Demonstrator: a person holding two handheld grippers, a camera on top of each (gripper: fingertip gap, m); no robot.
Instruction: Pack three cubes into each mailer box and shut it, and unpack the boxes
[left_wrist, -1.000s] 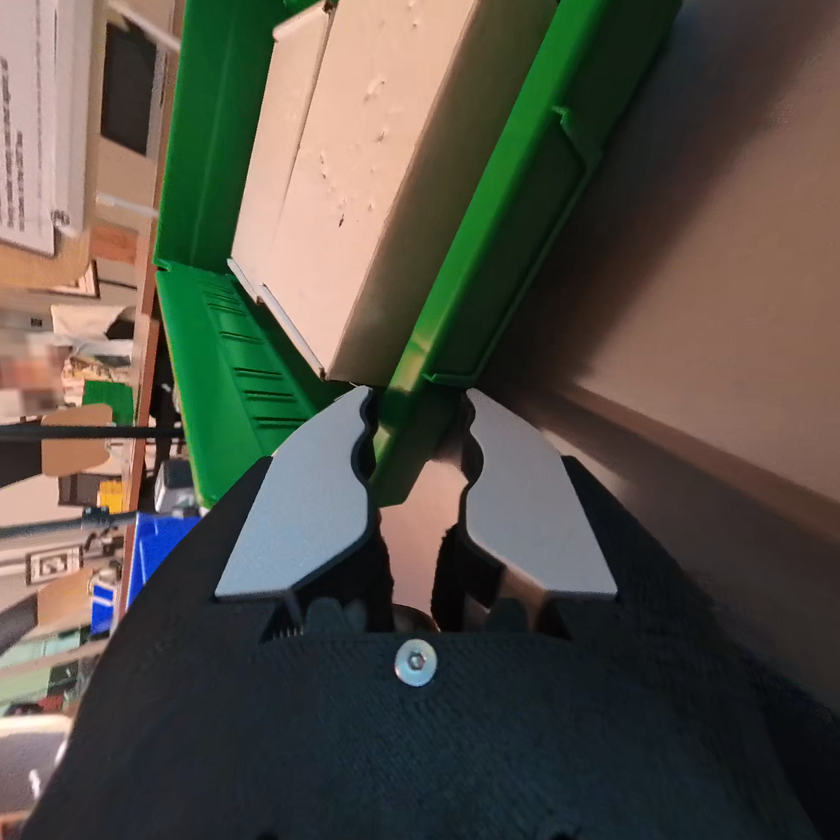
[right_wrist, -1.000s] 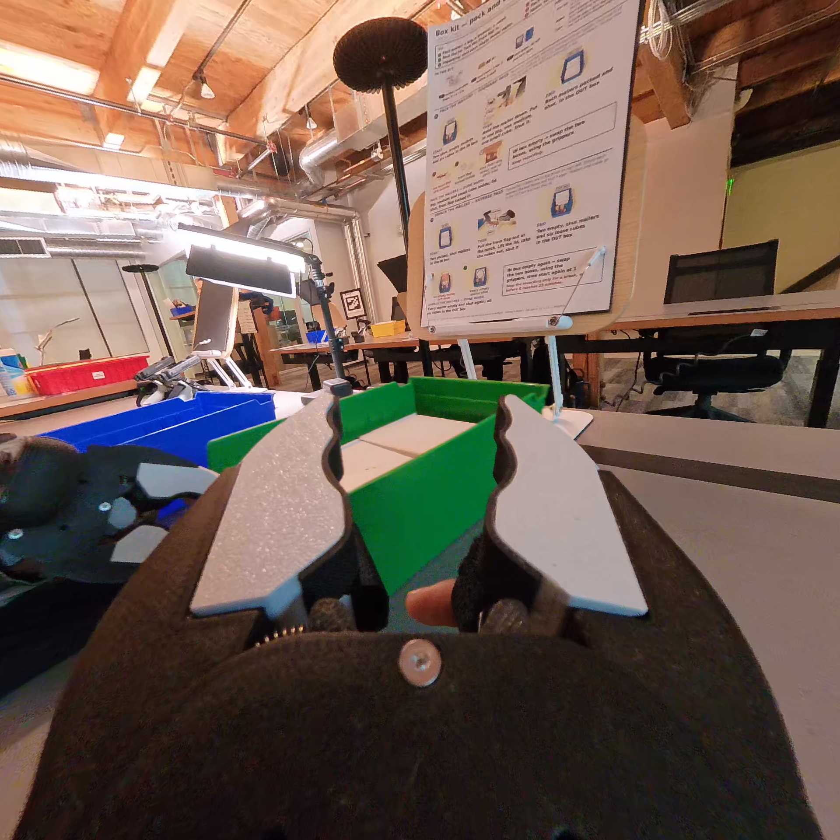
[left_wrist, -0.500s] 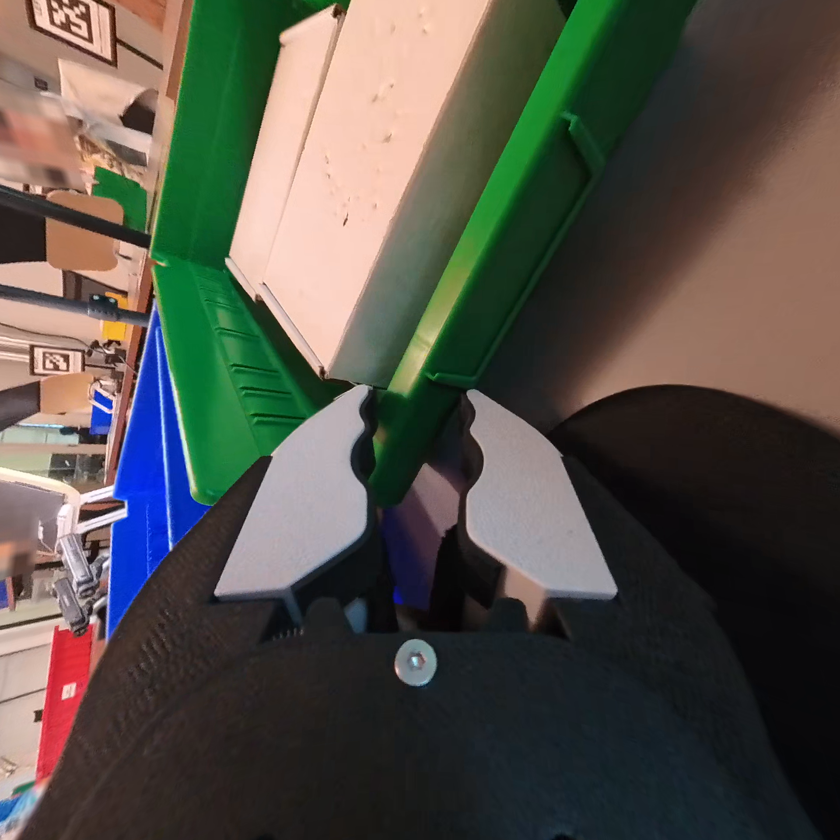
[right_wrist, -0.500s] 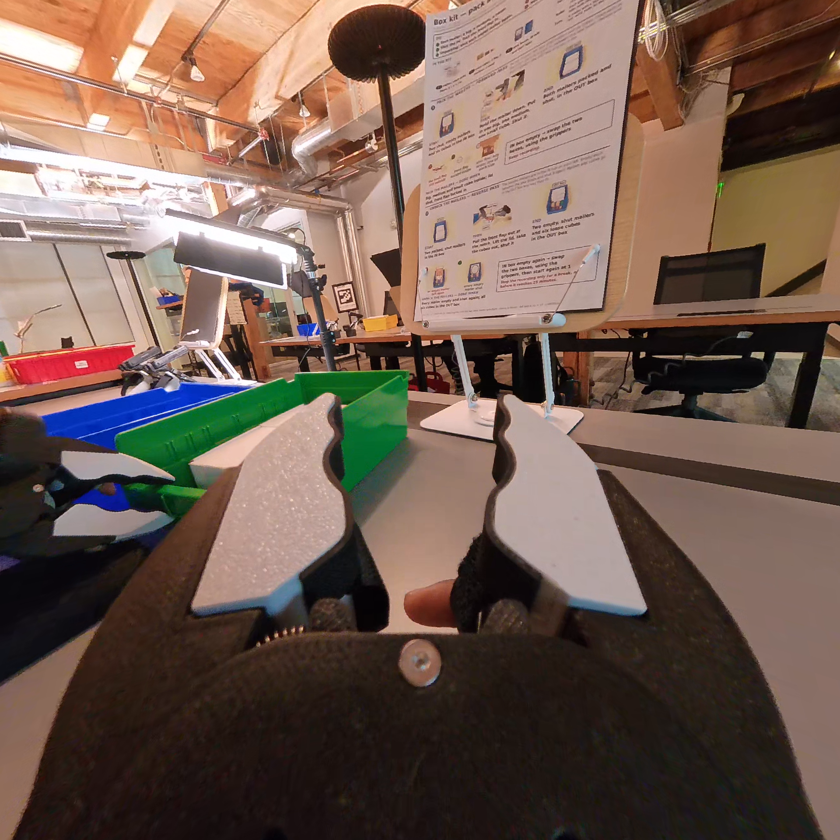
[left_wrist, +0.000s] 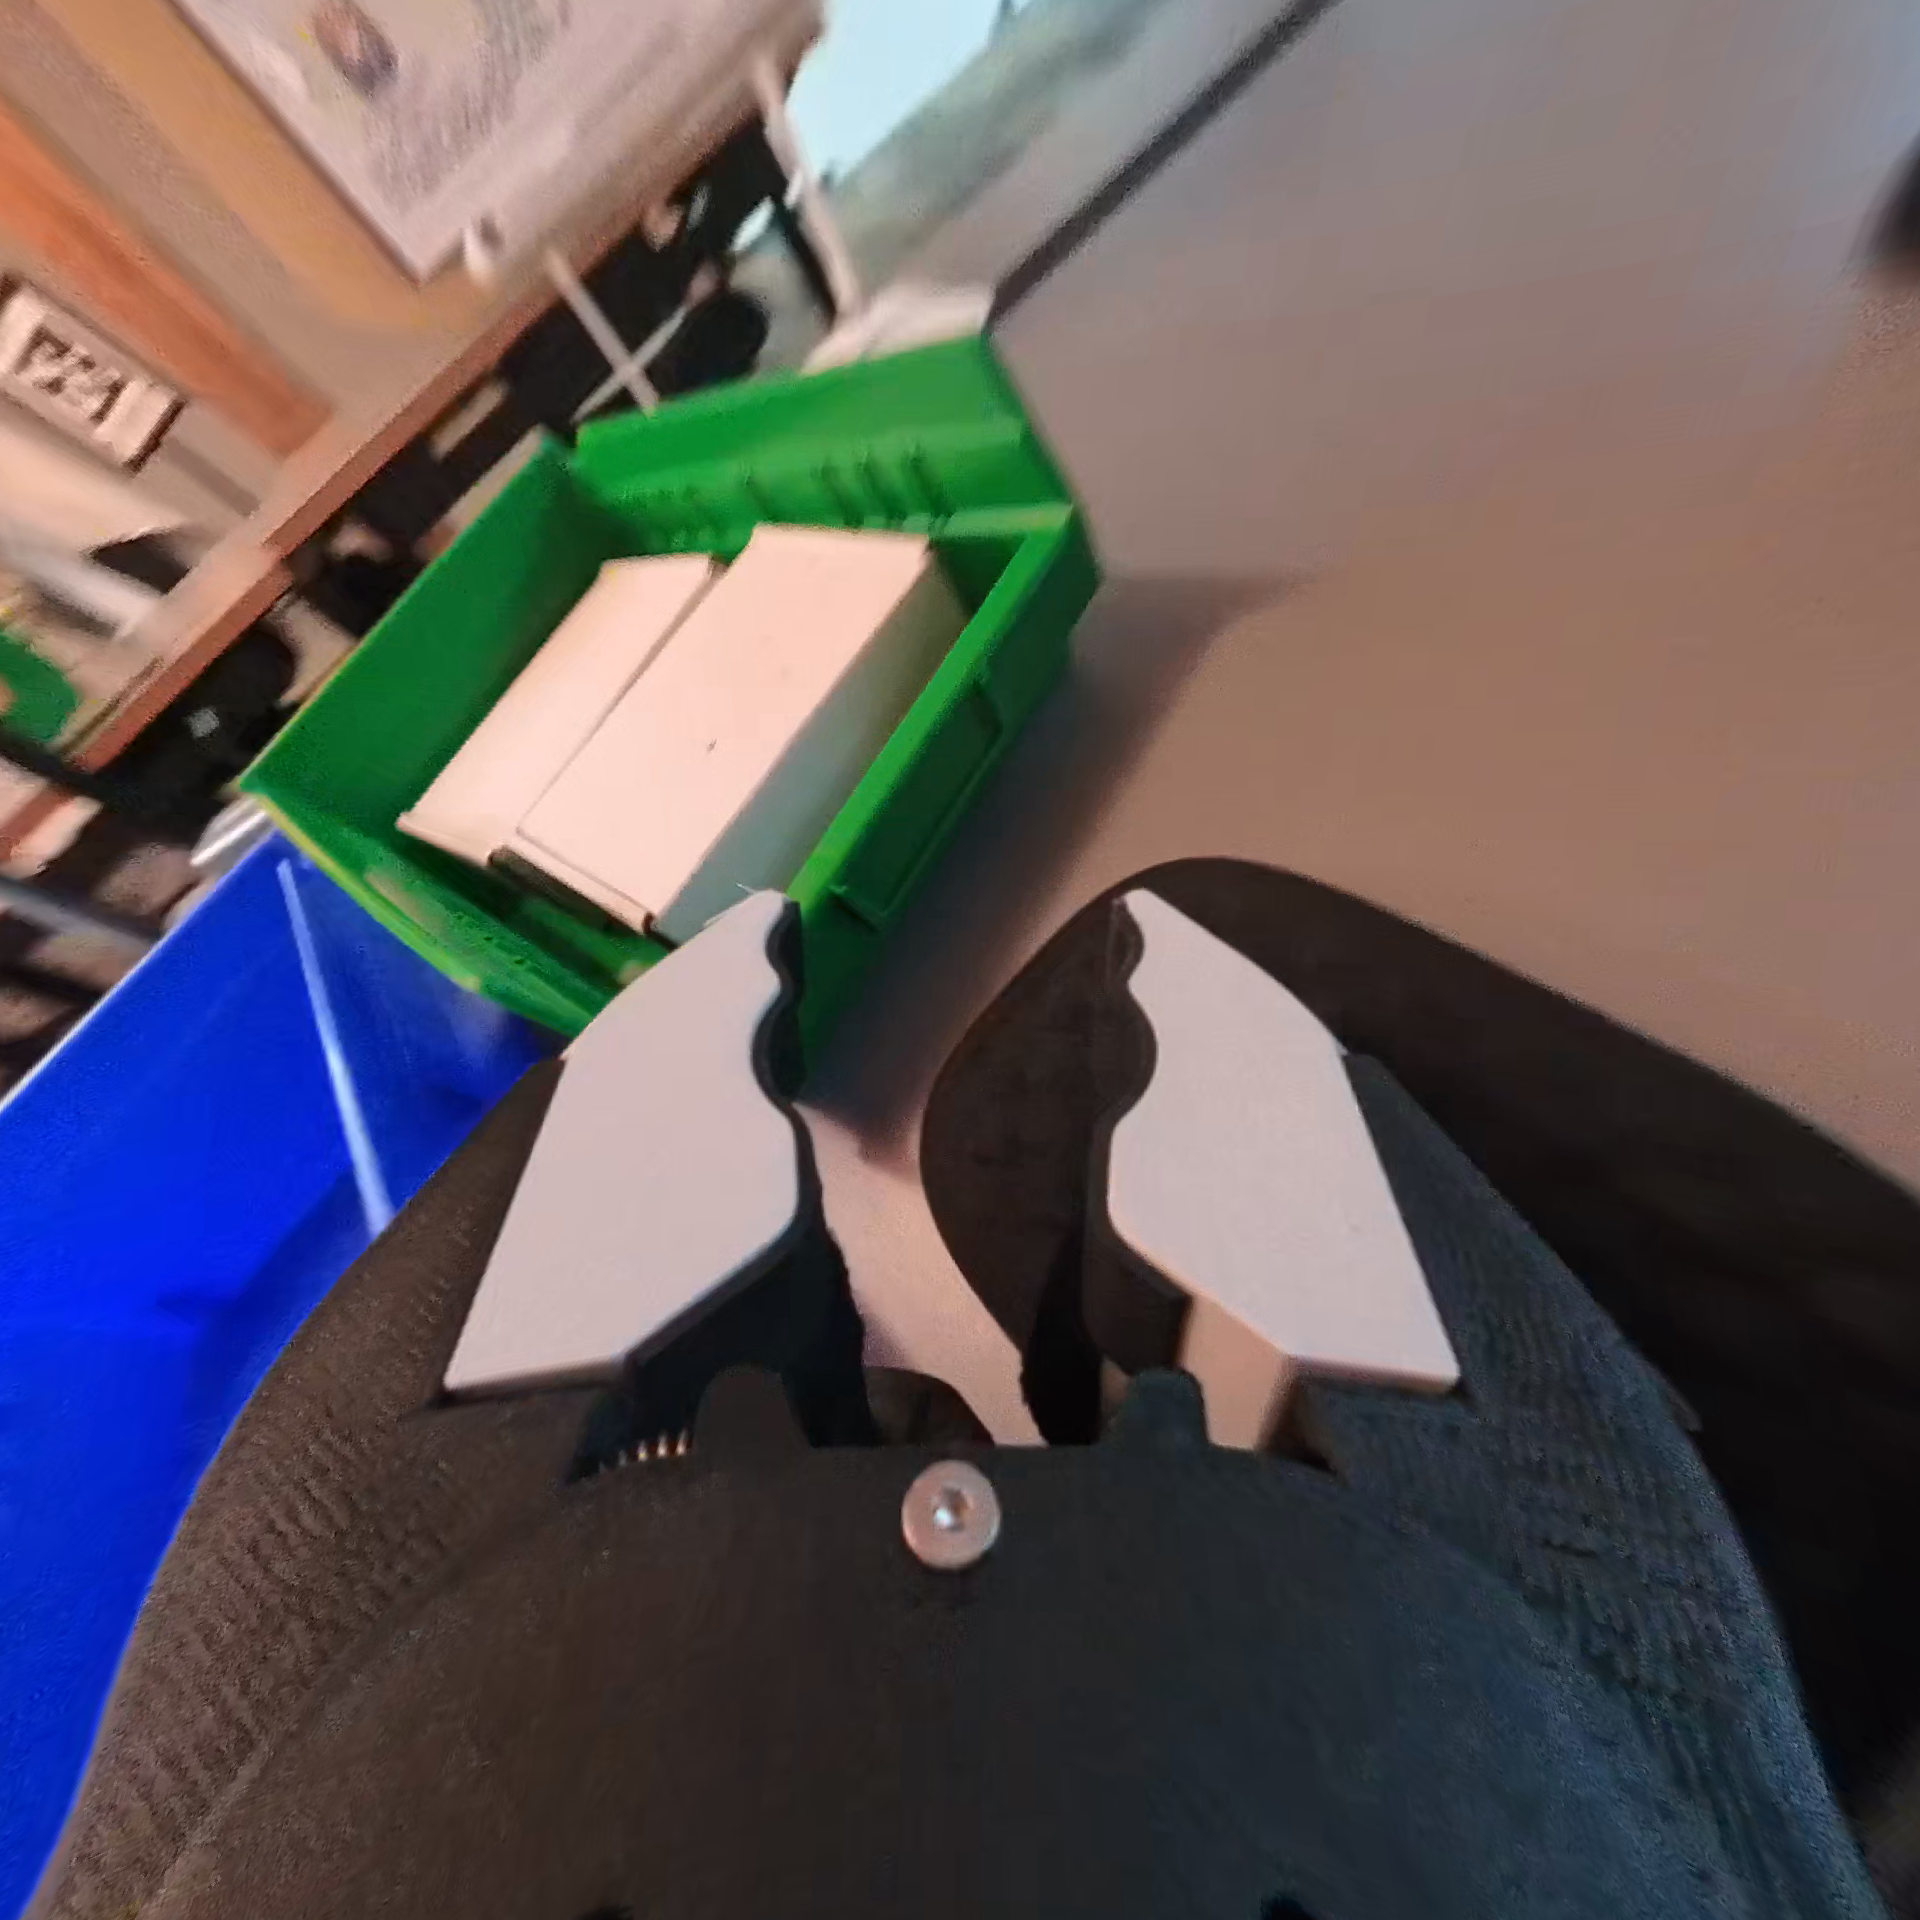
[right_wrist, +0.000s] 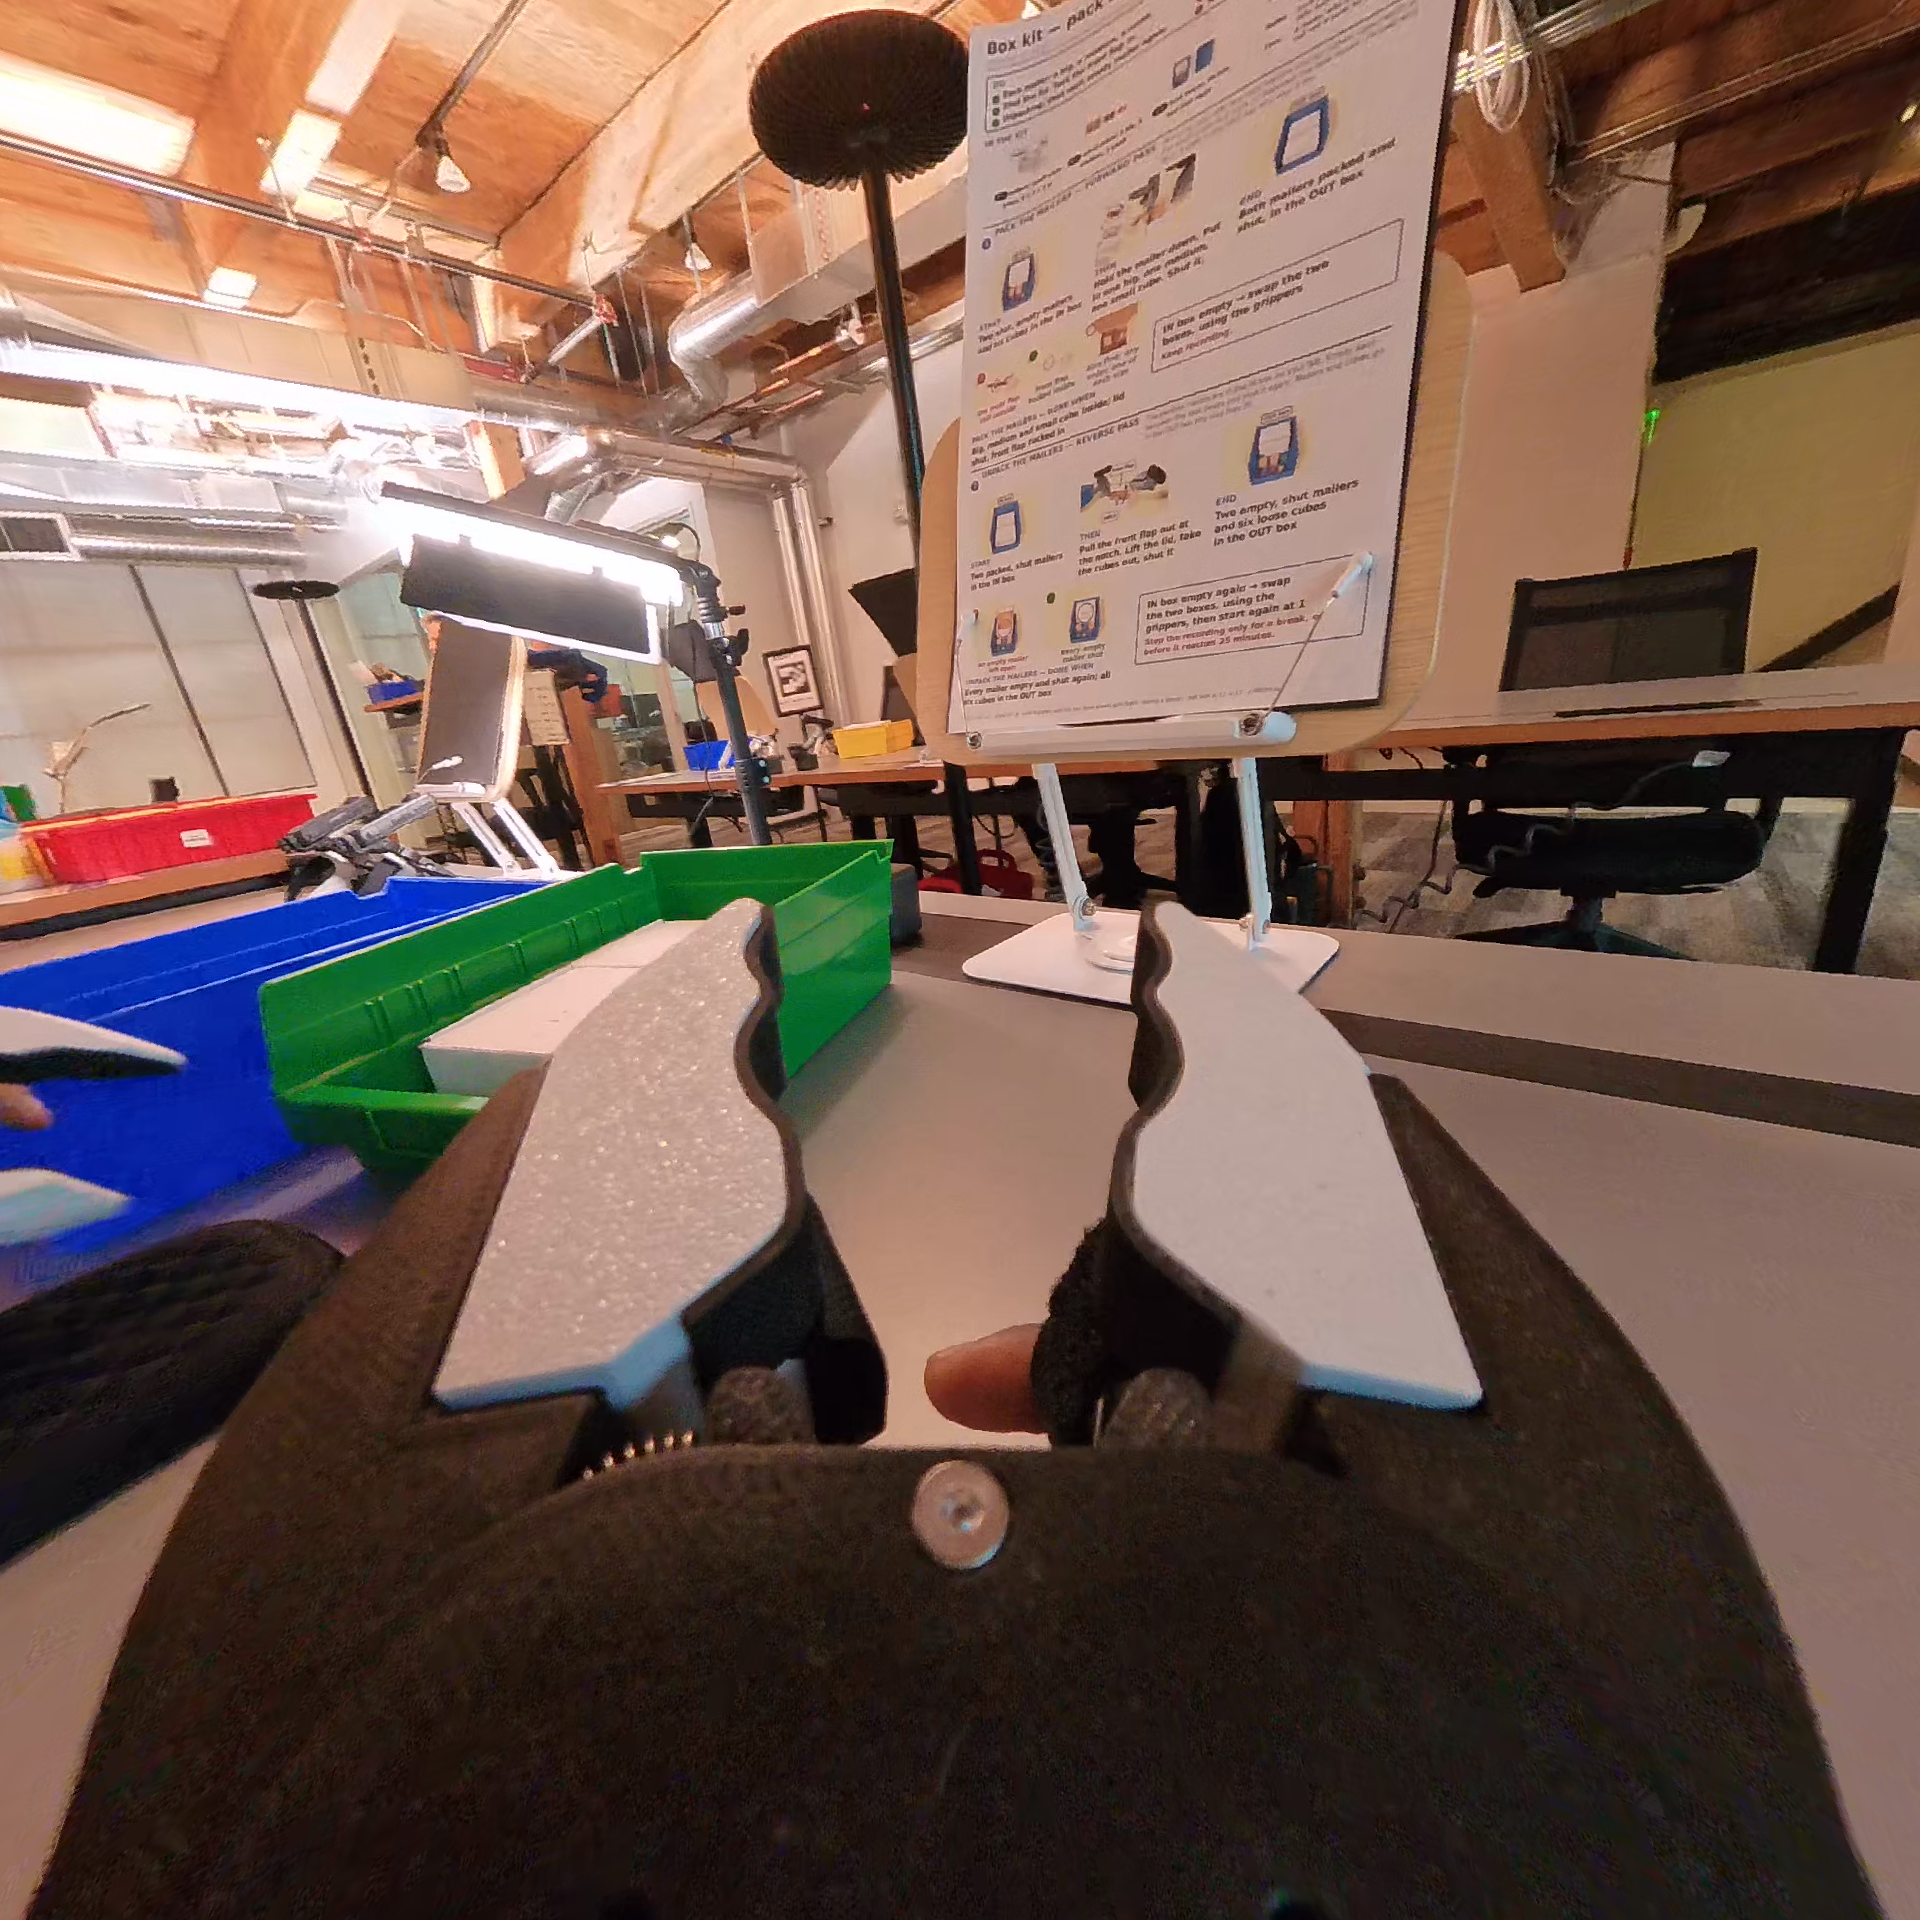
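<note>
Two shut white mailer boxes (left_wrist: 748, 707) (left_wrist: 561, 707) lie side by side in a green bin (left_wrist: 935, 748) on the grey table. My left gripper (left_wrist: 951, 914) is open and empty, its tips just short of the bin's near corner and not touching it. My right gripper (right_wrist: 956, 920) is open and empty, low over the table to the right of the green bin (right_wrist: 842, 935). One mailer (right_wrist: 520, 1023) shows in that bin. The left gripper (right_wrist: 62, 1122) shows open at the left edge. No cubes are in view.
A blue bin (left_wrist: 156, 1195) (right_wrist: 156, 997) stands against the green bin's left side. An instruction board (right_wrist: 1195, 364) on a white stand (right_wrist: 1091, 961) is at the table's back. Bare table (right_wrist: 1558, 1299) lies to the right. The right gripper's black housing (left_wrist: 1610, 1091) is close beside my left gripper. The gap from one gripper's tips to the other's is roughly 35 centimeters.
My left gripper has let go of the green bin's rim, opened, turned upright and drawn back. The green bin has moved left next to the blue bin. The right gripper stays open.
</note>
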